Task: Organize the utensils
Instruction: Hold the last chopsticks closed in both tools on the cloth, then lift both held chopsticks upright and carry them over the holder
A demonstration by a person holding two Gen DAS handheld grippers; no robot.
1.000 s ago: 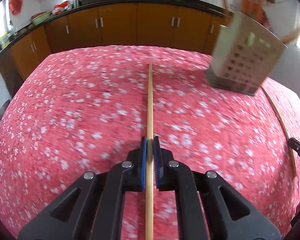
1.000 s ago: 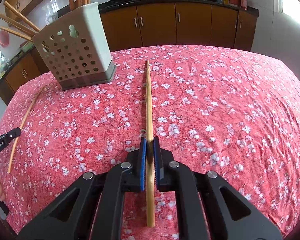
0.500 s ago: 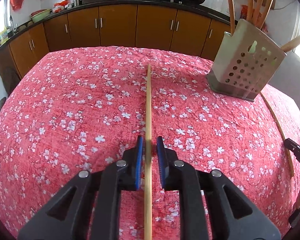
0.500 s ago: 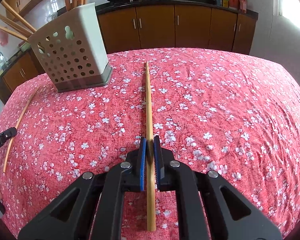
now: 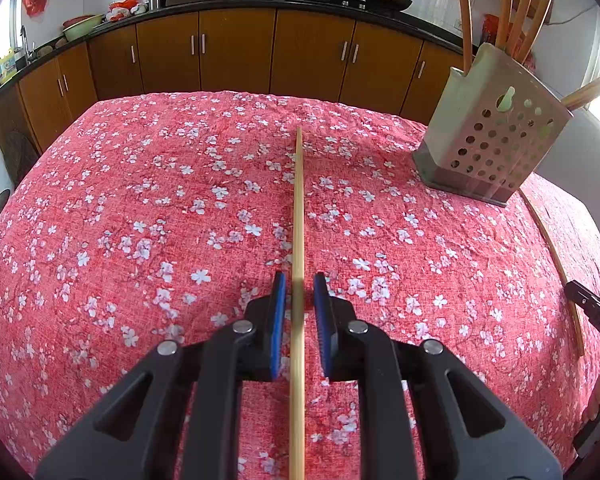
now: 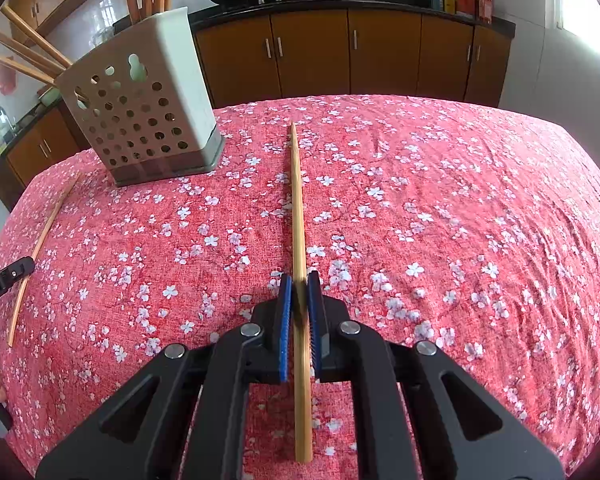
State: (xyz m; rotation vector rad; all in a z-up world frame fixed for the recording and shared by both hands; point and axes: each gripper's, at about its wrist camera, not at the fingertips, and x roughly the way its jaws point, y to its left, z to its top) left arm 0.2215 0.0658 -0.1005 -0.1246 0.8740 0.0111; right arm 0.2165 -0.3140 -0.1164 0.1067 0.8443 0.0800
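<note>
In the left wrist view my left gripper [image 5: 299, 292] stands open, its blue pads a small gap either side of a bamboo chopstick [image 5: 299, 208] that points away over the red floral cloth. In the right wrist view my right gripper [image 6: 299, 292] is shut on another bamboo chopstick [image 6: 297, 208], which points forward. A perforated beige utensil holder [image 5: 488, 140] with several chopsticks in it stands at the right in the left view and shows at the left in the right wrist view [image 6: 140, 120]. A loose chopstick [image 5: 556, 264] lies beside it, also in the right wrist view [image 6: 40, 244].
The table carries a red floral cloth [image 5: 140, 220]. Brown kitchen cabinets [image 5: 236, 56] with a dark counter and woks stand behind it. The other gripper's tip shows at the right edge of the left view [image 5: 592, 308] and at the left edge of the right view [image 6: 4, 280].
My left gripper has opened from shut on its chopstick, and the camera has settled from blur. My right gripper stays shut on its chopstick and has shifted slightly.
</note>
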